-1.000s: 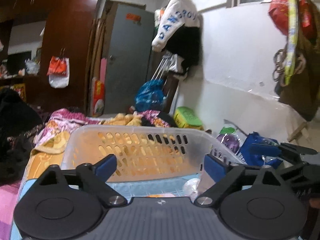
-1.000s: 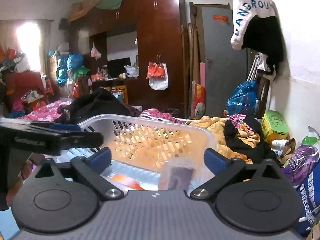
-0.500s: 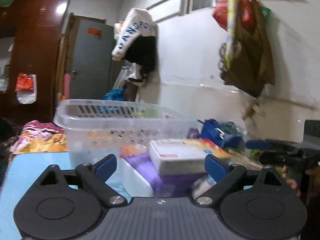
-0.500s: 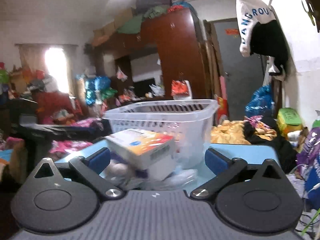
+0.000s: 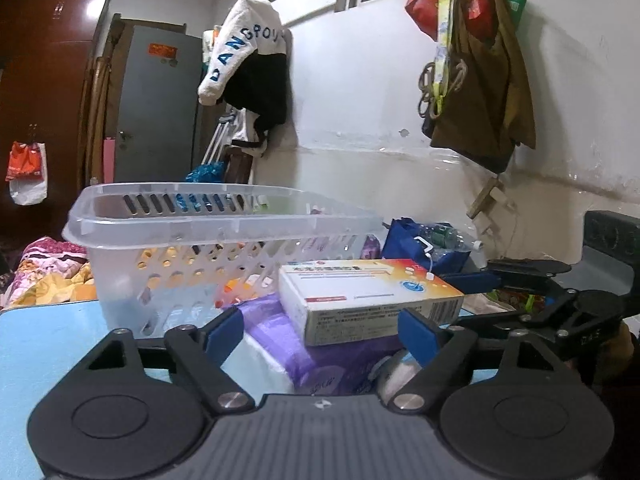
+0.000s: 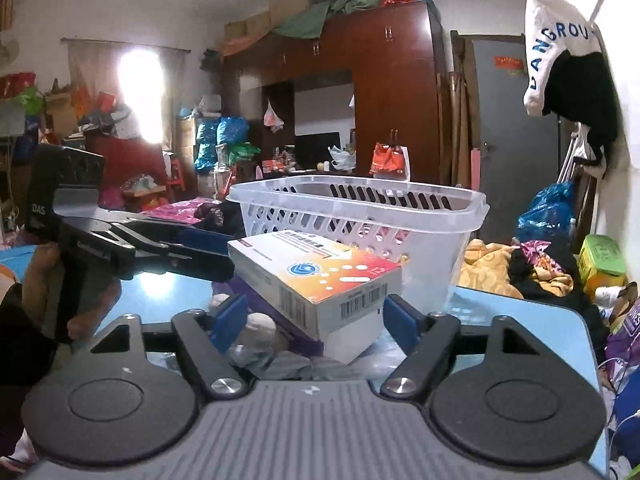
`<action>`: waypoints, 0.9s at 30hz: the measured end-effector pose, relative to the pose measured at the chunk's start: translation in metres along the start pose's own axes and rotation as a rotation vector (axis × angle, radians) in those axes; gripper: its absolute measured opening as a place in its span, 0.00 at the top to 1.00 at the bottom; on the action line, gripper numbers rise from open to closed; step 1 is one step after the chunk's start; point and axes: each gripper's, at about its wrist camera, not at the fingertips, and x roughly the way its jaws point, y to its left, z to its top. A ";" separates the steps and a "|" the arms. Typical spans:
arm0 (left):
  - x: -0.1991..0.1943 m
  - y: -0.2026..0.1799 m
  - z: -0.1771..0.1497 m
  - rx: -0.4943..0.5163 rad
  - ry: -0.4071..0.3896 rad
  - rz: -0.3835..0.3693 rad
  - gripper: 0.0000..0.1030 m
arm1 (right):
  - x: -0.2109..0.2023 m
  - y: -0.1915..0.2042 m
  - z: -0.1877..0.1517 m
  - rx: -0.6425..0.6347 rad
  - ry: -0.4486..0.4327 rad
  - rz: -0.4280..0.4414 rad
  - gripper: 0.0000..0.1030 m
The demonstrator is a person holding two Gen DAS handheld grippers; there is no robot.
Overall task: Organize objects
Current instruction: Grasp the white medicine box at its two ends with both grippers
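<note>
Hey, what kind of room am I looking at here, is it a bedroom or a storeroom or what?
Most likely a lived-in bedroom that doubles as storage: a tall dark wooden wardrobe with bundles piled on top, rumpled bedding behind the blue table, and a white hoodie hanging on the wall.

Basket [image 5: 168, 240], purple pack [image 5: 280, 332] on blue table [image 5: 48, 344]

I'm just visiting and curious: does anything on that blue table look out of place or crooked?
Yes. The box sits tilted on a purple pack and other loose items, outside the basket behind it. The heap looks unsorted, and the box could slide off. Nothing looks spilled or broken.
</note>
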 end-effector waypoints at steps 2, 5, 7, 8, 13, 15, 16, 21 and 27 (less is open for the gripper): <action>0.003 -0.004 0.000 0.014 0.011 -0.008 0.24 | -0.001 -0.002 -0.003 0.004 0.002 0.018 0.32; 0.009 -0.012 -0.001 0.040 0.028 -0.014 0.31 | -0.002 -0.001 -0.006 0.007 0.010 0.029 0.41; 0.008 -0.016 -0.002 0.061 0.021 0.012 0.33 | -0.003 -0.002 -0.007 0.011 0.009 0.028 0.42; 0.007 -0.017 -0.003 0.061 0.021 0.014 0.34 | -0.005 -0.003 -0.009 0.016 0.006 0.030 0.43; -0.001 -0.016 -0.006 0.053 -0.001 0.010 0.40 | -0.009 -0.005 -0.011 0.032 -0.008 0.031 0.53; -0.003 -0.017 -0.007 0.060 -0.012 0.017 0.41 | -0.011 -0.005 -0.012 0.022 -0.016 0.028 0.55; -0.005 -0.019 -0.009 0.065 -0.018 0.023 0.42 | -0.012 -0.004 -0.012 0.014 -0.020 0.024 0.55; -0.013 -0.027 -0.016 0.092 -0.054 0.045 0.45 | -0.020 0.005 -0.013 -0.034 -0.058 -0.009 0.58; -0.032 -0.030 -0.021 0.091 -0.109 0.035 0.49 | -0.028 0.013 -0.014 -0.069 -0.089 -0.019 0.59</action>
